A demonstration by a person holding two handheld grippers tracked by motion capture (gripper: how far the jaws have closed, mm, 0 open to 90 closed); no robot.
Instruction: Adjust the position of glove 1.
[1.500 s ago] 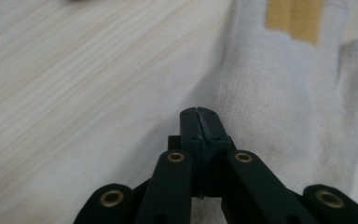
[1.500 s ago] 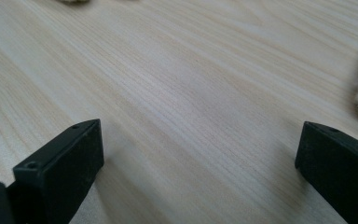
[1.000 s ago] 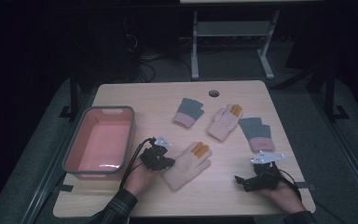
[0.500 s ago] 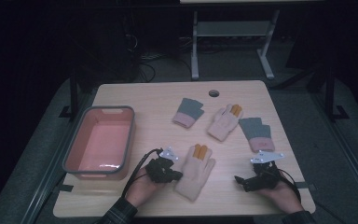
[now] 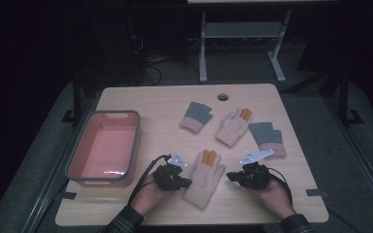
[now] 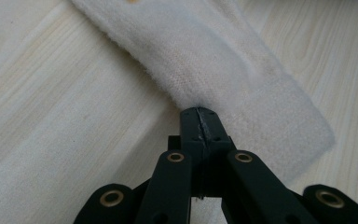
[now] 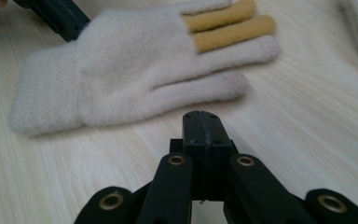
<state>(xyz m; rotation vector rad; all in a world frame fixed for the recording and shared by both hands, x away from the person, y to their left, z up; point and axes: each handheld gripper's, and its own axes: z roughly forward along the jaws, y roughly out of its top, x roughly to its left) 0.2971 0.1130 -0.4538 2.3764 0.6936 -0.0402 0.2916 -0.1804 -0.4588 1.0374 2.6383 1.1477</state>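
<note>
Here the glove (image 5: pixel 204 177) is pinched at its edge by the left gripper (image 6: pixel 199 113); the right gripper (image 7: pixel 201 116), just closed on nothing beside it, is not needed; next, a lift toward the bin (image 5: pixel 104 148) seems called for.

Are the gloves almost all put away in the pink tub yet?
Not yet. The tub holds nothing, and all four gloves lie on the table. In hand: the left gripper is shut at the edge of the near cream glove, close to its cuff; whether it pinches the cloth is unclear. The right gripper, whose jaws have just closed, holds nothing. Left: the other cream glove and two grey gloves.
</note>
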